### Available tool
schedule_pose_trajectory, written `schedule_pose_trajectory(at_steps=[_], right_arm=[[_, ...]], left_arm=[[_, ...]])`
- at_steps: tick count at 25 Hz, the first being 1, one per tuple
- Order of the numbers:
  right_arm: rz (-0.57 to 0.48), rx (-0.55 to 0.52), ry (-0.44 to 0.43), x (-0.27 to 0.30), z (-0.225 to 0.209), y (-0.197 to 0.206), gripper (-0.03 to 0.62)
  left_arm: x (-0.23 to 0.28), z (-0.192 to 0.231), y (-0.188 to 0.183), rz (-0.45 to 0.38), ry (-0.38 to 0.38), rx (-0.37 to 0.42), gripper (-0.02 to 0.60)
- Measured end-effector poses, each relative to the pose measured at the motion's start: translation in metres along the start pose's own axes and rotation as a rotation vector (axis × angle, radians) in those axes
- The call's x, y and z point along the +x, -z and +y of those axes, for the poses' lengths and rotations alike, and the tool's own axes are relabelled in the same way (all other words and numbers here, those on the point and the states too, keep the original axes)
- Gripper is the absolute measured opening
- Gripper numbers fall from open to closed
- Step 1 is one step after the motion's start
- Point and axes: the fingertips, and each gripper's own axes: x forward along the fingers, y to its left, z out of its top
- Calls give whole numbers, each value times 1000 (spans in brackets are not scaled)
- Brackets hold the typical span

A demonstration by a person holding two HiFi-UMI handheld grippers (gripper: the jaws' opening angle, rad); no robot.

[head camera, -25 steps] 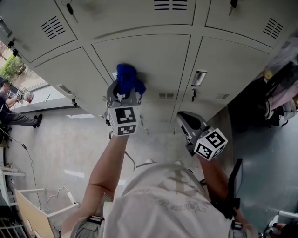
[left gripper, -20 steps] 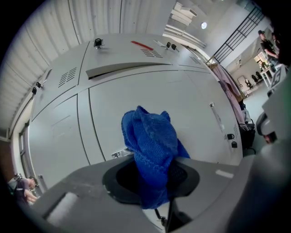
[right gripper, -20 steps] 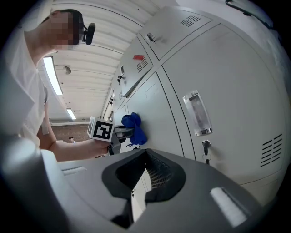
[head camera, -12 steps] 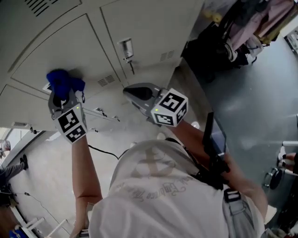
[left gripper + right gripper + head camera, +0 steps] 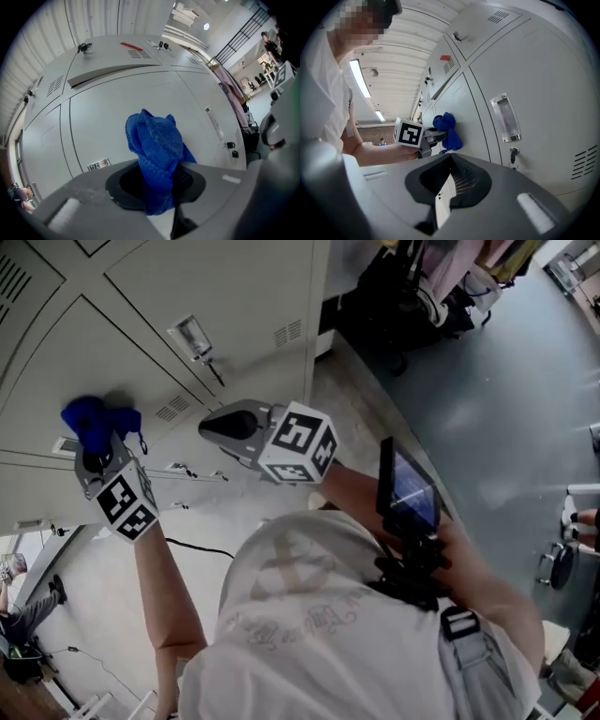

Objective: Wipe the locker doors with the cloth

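Left gripper [image 5: 157, 197]: closed on the blue cloth [image 5: 157, 150], which stands out in a bunch past the jaws.
Cloth place: at a grey locker door [image 5: 122, 108], and it seems to touch it, just beside a small label [image 5: 98, 164].
Right gripper [image 5: 440, 206]: jaws together with nothing between them, held apart from the lockers, to the right of the left gripper.
Near the right gripper: a metal handle [image 5: 506, 117] with a key [image 5: 513, 153] under it.

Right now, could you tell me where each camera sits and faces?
Head view: on the person's head, looking down at locker doors; shows torso, arms, left gripper, right gripper.
Left gripper view: faces the doors; jaws shut on blue cloth.
Right gripper view: looks along the doors; jaws shut, empty.
Shared: all show the cloth.
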Motion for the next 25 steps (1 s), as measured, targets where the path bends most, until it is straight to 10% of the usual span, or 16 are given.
schedule_pose_trajectory(at_steps=[25], right_arm=[[-44,26,22,-47,-37,-3,8]], left_arm=[[21,-113,-42,-67,180,25,114]])
